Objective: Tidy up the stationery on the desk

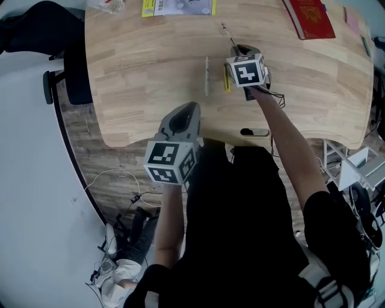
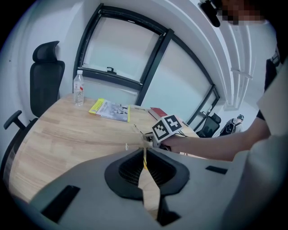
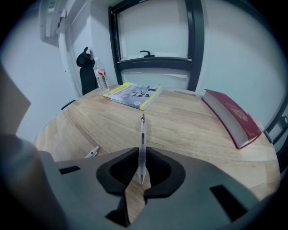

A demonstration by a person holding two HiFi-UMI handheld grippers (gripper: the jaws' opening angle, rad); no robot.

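Observation:
My right gripper (image 1: 240, 53) hovers over the middle of the wooden desk (image 1: 138, 90), shut on a clear pen (image 3: 142, 143) whose tip points away from me toward the booklet. That pen (image 1: 227, 33) sticks out beyond the jaws. Just left of this gripper, a yellow pen (image 1: 226, 78) and a grey pen (image 1: 206, 76) lie on the desk. My left gripper (image 1: 183, 115) hangs over the desk's near edge, jaws shut with nothing between them. Past its jaws (image 2: 145, 155) the yellow pen (image 2: 144, 161) shows.
A red book (image 1: 308, 18) lies at the far right, and a yellow-edged booklet (image 1: 178, 6) and a water bottle (image 1: 105, 5) at the far edge. A small black object (image 1: 254, 132) sits at the near edge. An office chair (image 1: 75, 66) stands left of the desk.

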